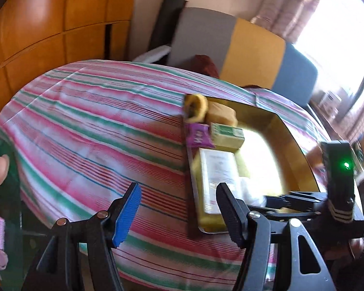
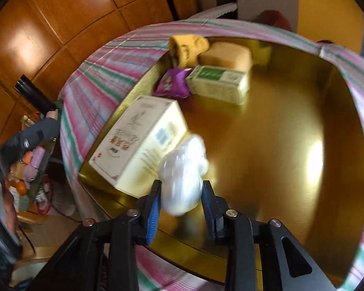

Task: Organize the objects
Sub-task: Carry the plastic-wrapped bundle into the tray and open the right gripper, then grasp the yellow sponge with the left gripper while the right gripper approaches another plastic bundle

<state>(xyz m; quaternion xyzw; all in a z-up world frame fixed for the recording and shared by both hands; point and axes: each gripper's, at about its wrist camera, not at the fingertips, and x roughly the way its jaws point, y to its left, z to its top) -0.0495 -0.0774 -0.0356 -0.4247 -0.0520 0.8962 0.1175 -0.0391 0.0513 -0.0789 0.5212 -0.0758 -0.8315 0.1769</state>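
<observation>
Left gripper (image 1: 179, 214) hangs wide and empty over the striped cloth (image 1: 89, 131), left of the gold tray (image 1: 296, 145). Right gripper (image 2: 180, 209) is nearer the job: the white plastic-wrapped bundle (image 2: 184, 169) sits between its jaws above the tray floor, by the cream box (image 2: 138, 140); whether the pads press it, I cannot tell. Beyond: wood panelling (image 1: 48, 24), bright window (image 1: 347, 19).
</observation>
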